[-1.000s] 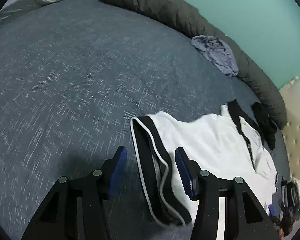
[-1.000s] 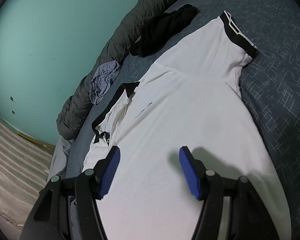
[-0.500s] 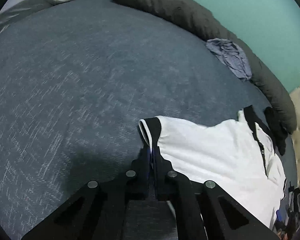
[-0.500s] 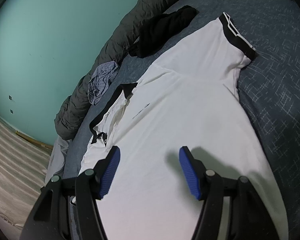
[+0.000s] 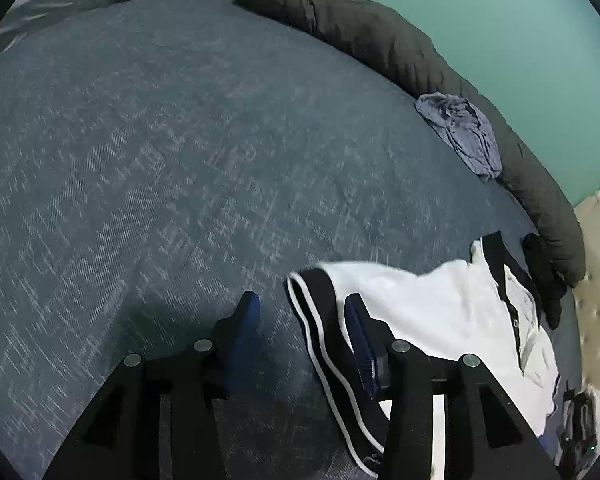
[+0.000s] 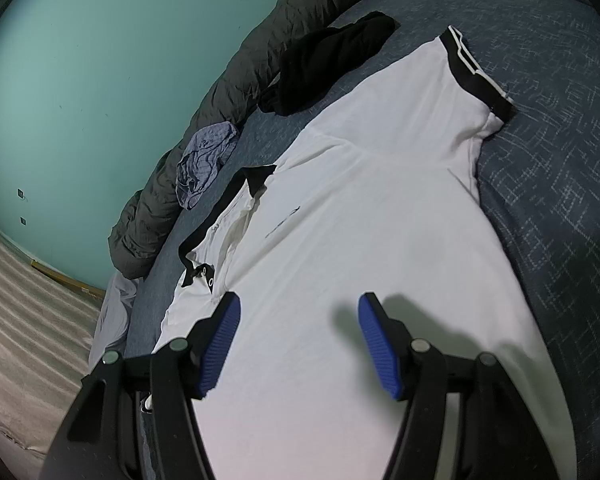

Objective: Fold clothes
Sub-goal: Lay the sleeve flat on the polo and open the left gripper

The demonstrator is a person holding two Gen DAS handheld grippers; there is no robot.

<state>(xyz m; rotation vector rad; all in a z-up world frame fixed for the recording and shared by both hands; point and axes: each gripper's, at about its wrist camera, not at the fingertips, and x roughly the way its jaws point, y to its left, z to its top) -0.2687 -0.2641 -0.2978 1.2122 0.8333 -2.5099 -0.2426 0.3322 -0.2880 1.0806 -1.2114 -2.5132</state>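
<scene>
Polo shirt (image 6: 372,248), white with black collar and black sleeve cuffs edged in white stripes, is spread out flat on the dark blue-grey bedspread (image 5: 180,160), so that's where the thing being folded sits right now. Left gripper (image 5: 300,320) has its jaws apart, and they've just been opening up; the striped cuff of one sleeve (image 5: 320,320) lies in the gap between the blue pads, closer to the right-hand pad, but neither pad is pressing on it as far as I can see, so it's loose, not pinched. That cuff is a bit rumpled and doubled on itself, with the rest of the shirt running off to the right in the left wrist view. Right gripper (image 6: 300,320) hangs over the body of the shirt with jaws spread wide, nothing between them but the flat white fabric underneath, and it throws a shadow on the cloth. The other sleeve cuff (image 6: 476,76) lies stretched out toward the far side in the right wrist view. Along the edge by the teal wall (image 6: 100,80) there's a long rolled dark grey duvet (image 6: 260,68), a crumpled blue-grey garment (image 6: 204,160) resting against it, and a black garment (image 6: 332,60) just past the shirt's shoulder.
</scene>
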